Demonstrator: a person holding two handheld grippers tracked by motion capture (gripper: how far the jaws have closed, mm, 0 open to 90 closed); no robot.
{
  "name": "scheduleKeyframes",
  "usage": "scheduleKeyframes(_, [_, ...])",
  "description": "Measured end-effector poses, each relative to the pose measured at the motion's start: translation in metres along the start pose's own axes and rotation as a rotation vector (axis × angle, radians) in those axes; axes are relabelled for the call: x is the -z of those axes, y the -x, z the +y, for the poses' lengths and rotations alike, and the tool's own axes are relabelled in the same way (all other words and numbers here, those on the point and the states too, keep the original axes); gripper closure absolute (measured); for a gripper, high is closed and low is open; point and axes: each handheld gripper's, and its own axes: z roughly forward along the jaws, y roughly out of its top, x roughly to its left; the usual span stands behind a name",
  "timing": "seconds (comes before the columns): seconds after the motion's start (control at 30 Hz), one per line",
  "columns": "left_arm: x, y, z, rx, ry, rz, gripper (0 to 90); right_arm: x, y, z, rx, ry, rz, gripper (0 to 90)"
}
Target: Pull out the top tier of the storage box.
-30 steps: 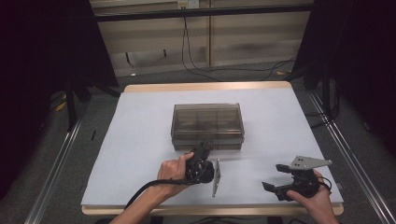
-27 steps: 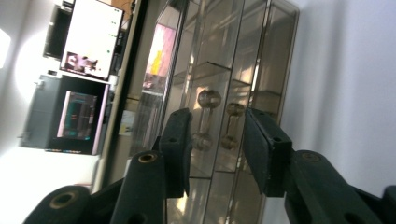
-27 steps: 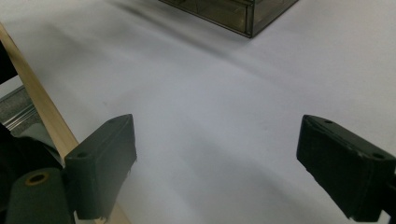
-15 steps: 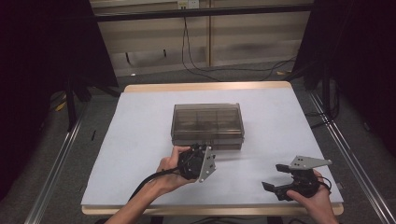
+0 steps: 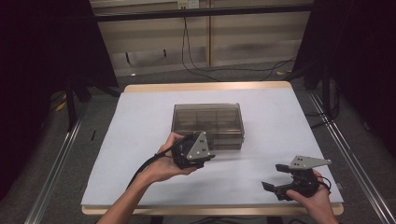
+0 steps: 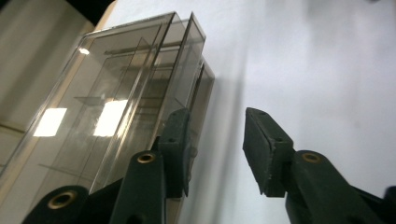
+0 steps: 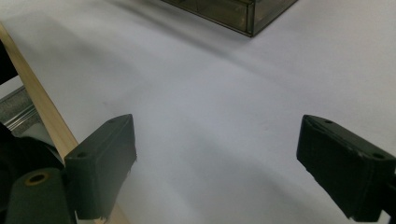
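With both grippers seen low at the near edge, the scene is logged as follows:

box: smoky clear plastic organiser box (image 5: 208, 125) is set flat near the middle of the white table cover (image 5: 140, 140), lid down, dividers seen through the top (contents cannot be told).

left gripper: left gripper (image 5: 201, 157) is held in the person's left hand (image 5: 163, 163) at the box's near front edge, grey plate turned up toward the camera.

left jaws: narrow gap; jaws have just been opening a little. In the left gripper view one pad (image 6: 175, 140) is seen against the box's edge (image 6: 140, 93), the other pad stands off over bare cover; nothing is pinched between them.

right gripper: right gripper (image 5: 275, 179) is held near the front right corner of the table, well apart from the box.

right jaws: spread wide, bare cover between them (image 7: 215, 130) (box corner seen far off at the top).

surroundings: wooden table edge (image 5: 205, 86), cables on the floor (image 5: 196, 65) behind, metal rail (image 5: 51, 172) at left.

obstruction: nothing lies between the right gripper and the box; the box's front left corner is hidden by the left gripper in the high view.
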Motion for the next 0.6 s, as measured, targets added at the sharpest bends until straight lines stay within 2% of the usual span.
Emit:
scheduleKeyframes(0.03, [0.001, -0.004, 0.001, 0.013, 0.006, -0.009, 59.5, 0.0, 0.0, 0.0, 0.003, 0.002, 0.0, 12.1])
scheduleKeyframes(0.07, [0.001, -0.009, 0.002, 0.034, 0.007, -0.037, 58.7, 0.0, 0.0, 0.0, 0.001, 0.001, 0.0, 12.0])
scheduleKeyframes(0.13, [0.001, -0.016, 0.003, 0.052, 0.014, -0.025, 56.8, 0.0, 0.0, 0.0, 0.0, 0.002, -0.002, 12.0])
scheduleKeyframes(0.2, [0.0, -0.023, 0.004, 0.069, 0.02, -0.046, 55.9, 0.0, 0.0, 0.0, 0.003, 0.002, -0.002, 12.0])
scheduleKeyframes(0.23, [0.0, -0.027, 0.004, 0.081, 0.02, -0.029, 54.4, 0.0, 0.0, 0.0, 0.002, 0.001, -0.002, 12.0])
scheduleKeyframes(0.3, [-0.001, -0.034, 0.004, 0.11, 0.032, -0.044, 51.5, 0.0, 0.0, 0.0, 0.004, -0.001, 0.002, 12.1])
scheduleKeyframes(0.37, [-0.005, -0.038, 0.004, 0.117, 0.009, -0.015, 48.7, 0.0, 0.0, 0.0, 0.004, -0.001, 0.002, 12.0])
scheduleKeyframes(0.4, [-0.008, -0.04, 0.003, 0.127, 0.007, -0.022, 47.3, 0.0, 0.0, 0.0, 0.003, -0.001, 0.002, 12.0])
scheduleKeyframes(0.47, [-0.012, -0.041, 0.001, 0.137, 0.004, -0.004, 47.0, 0.0, 0.0, 0.0, 0.004, 0.0, 0.003, 12.0])
scheduleKeyframes(0.53, [-0.016, -0.041, -0.001, 0.146, 0.017, -0.023, 48.0, 0.0, 0.0, 0.0, 0.004, -0.001, 0.003, 12.0])
scheduleKeyframes(0.6, [-0.018, -0.039, -0.002, 0.125, -0.012, -0.032, 49.4, 0.0, 0.0, 0.0, 0.005, -0.003, 0.004, 12.0])
